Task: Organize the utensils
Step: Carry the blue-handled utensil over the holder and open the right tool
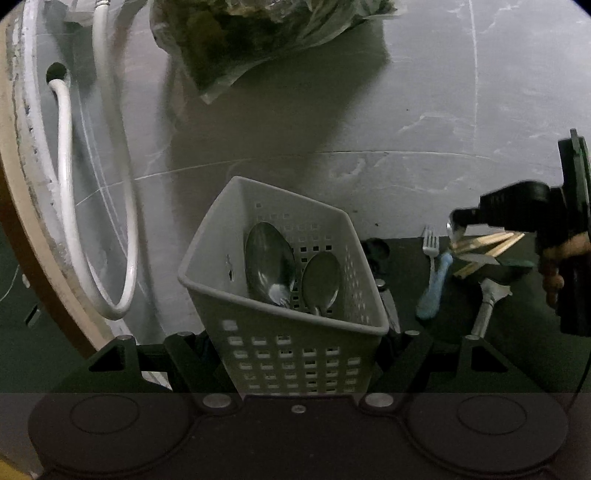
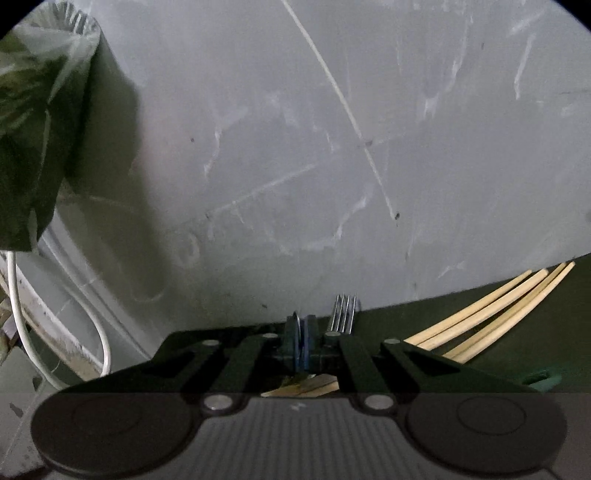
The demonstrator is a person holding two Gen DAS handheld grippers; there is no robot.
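Left gripper point(image 1: 299, 354) clamps the white perforated basket point(image 1: 284, 295) by its lower walls, tilted, at the mat's left edge. Two spoons point(image 1: 291, 273) lie bowl-up inside it. Right gripper point(image 2: 301, 332) has its jaws pressed together on a thin metal utensil, type unclear, only its edge showing between the pads. In the left view it hangs over the dark mat point(image 1: 509, 325) near the right edge. On the mat: a blue-handled fork point(image 1: 432, 273), wooden chopsticks point(image 2: 491, 314), a grey-handled tool point(image 1: 487, 306). Far back, bagged greens point(image 1: 258, 33) against the grey wall, white hose point(image 1: 110, 221) at left.
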